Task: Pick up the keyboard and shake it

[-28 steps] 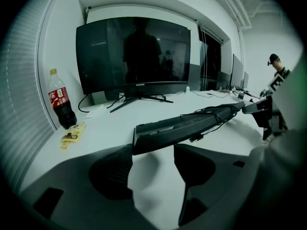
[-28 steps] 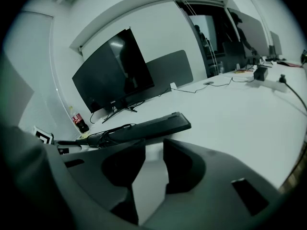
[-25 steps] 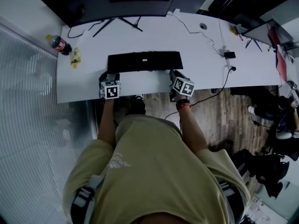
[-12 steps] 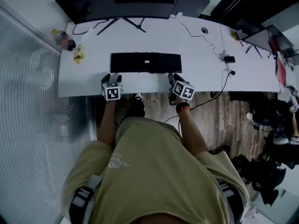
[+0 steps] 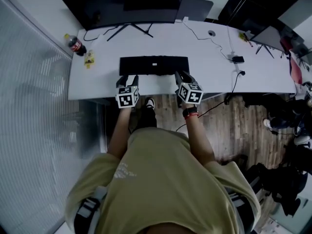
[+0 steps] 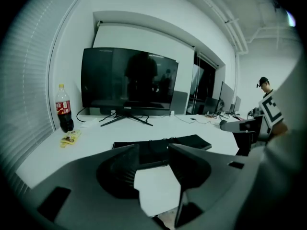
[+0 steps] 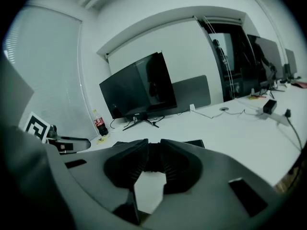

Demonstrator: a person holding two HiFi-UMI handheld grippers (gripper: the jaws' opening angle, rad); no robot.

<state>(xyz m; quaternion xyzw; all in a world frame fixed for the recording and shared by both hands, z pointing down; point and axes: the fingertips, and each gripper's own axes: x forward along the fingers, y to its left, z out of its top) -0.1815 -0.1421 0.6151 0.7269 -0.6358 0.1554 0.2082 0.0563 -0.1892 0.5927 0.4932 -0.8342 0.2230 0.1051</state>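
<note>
The black keyboard (image 5: 154, 65) lies flat on the white desk (image 5: 214, 72), in front of the monitor. Both grippers hover above the desk's front edge, just short of the keyboard and apart from it. My left gripper (image 5: 127, 78) is near its left end and my right gripper (image 5: 181, 75) near its right end. In the left gripper view the left gripper (image 6: 153, 150) has a wide gap, with the keyboard (image 6: 192, 142) seen beyond it. In the right gripper view the right gripper (image 7: 153, 145) shows only a narrow gap. Both pairs of jaws have just been closing, with nothing between them.
A large dark monitor (image 5: 127, 6) stands at the back of the desk. A cola bottle (image 5: 74, 44) and a yellow packet (image 5: 88, 59) sit at its left end. Cables and a small black adapter (image 5: 238, 59) lie to the right. Blinds run along the left.
Both grippers have lifted from the desk's front edge and look larger in the head view. Their jaws stand narrower. The keyboard has stayed flat on the desk.
</note>
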